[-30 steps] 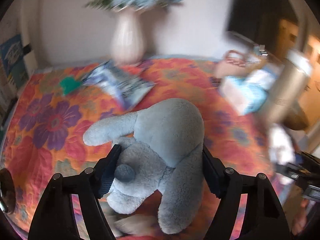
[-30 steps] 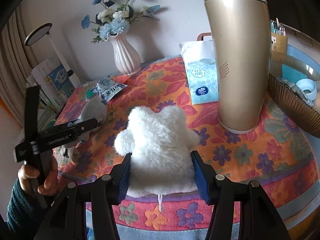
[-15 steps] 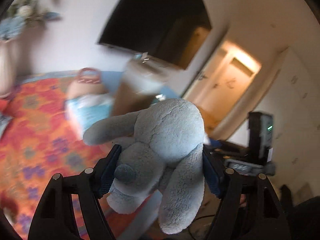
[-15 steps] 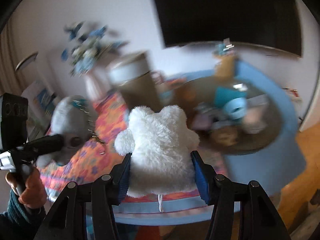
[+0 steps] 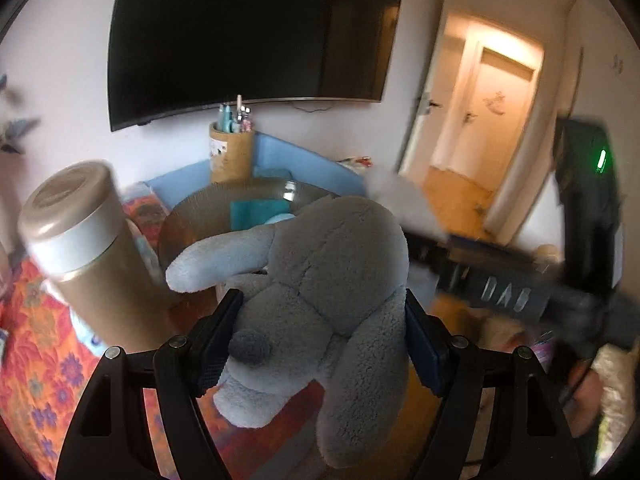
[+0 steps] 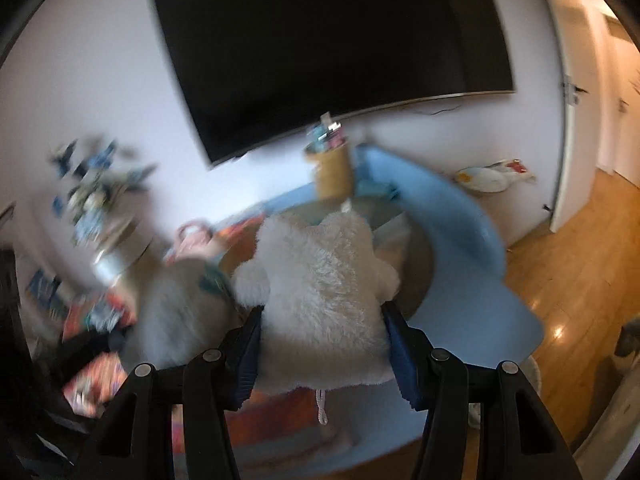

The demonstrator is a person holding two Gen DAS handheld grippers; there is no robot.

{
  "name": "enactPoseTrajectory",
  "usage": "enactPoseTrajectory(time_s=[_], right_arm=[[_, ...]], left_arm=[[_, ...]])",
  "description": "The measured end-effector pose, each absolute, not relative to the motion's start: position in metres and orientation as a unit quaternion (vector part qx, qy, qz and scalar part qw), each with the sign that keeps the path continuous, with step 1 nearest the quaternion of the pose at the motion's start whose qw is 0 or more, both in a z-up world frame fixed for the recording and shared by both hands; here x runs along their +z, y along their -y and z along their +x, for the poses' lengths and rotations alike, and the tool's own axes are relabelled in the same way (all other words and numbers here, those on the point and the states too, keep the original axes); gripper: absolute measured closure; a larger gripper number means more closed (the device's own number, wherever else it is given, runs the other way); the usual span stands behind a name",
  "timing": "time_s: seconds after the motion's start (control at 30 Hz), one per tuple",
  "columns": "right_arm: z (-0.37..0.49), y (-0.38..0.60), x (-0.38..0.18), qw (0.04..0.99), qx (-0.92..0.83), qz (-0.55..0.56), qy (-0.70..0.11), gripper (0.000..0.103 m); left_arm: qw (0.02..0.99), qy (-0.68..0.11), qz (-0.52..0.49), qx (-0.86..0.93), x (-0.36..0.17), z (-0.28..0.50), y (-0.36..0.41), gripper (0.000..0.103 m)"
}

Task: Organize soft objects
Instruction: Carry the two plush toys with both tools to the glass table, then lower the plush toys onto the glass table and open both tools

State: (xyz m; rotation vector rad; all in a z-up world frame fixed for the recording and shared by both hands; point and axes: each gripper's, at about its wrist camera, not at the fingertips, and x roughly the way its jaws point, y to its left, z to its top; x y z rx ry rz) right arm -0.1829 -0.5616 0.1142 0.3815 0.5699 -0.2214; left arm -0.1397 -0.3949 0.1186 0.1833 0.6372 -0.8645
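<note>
Left wrist view shows the left gripper (image 5: 322, 334) clamped on a grey plush toy (image 5: 320, 292), the jaws pressing into both flanks of its body so the pile bulges over the pads. One long ear or limb sticks out past the left jaw, another droops below the right jaw. Beyond the jaws sits a round woven tray (image 5: 240, 204) on a blue table (image 5: 280, 156), with a tall beige canister (image 5: 88, 248) to the left of them and a pen cup (image 5: 232, 152) farther ahead under a dark wall screen (image 5: 252, 36).

From the right wrist camera, the right gripper (image 6: 322, 340) is closed on a white fluffy toy (image 6: 324, 296), squeezed at its lower half; a cord dangles beneath the jaws. The tray edge and the table lie just ahead of it, though much here is blurred.

Both toys look light, limp and very squashy, not fragile. Their fur is likely slippery under light pressure, so a deep grip across the thick middle of the body seems safest; an ear or limb would probably stretch and let the toy swing.
</note>
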Motion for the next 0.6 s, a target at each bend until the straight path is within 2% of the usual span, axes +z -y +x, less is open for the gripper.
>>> enactPoseTrajectory(time_s=[0.07, 0.27, 0.43, 0.53, 0.6], right_arm=[[-0.172, 0.578, 0.119, 0.934, -0.119, 0.199, -0.273, 0.048], [-0.108, 0.614, 0.130, 0.937, -0.077, 0.176, -0.290, 0.048], [-0.052, 0.616, 0.130, 0.935, -0.031, 0.122, -0.332, 0.048], [-0.024, 0.610, 0.125, 0.928, -0.024, 0.095, -0.358, 0.040], [-0.010, 0.606, 0.120, 0.922, -0.034, 0.081, -0.376, 0.038]], left_arm=[[0.879, -0.264, 0.122, -0.378, 0.115, -0.143, 0.412, 0.029], [0.927, -0.224, 0.176, -0.246, 0.098, -0.129, 0.449, 0.028], [0.930, -0.246, 0.168, -0.217, 0.088, -0.100, 0.462, 0.028], [0.930, -0.253, 0.162, -0.213, 0.084, -0.081, 0.464, 0.021], [0.927, -0.251, 0.173, -0.218, 0.081, -0.078, 0.468, 0.021]])
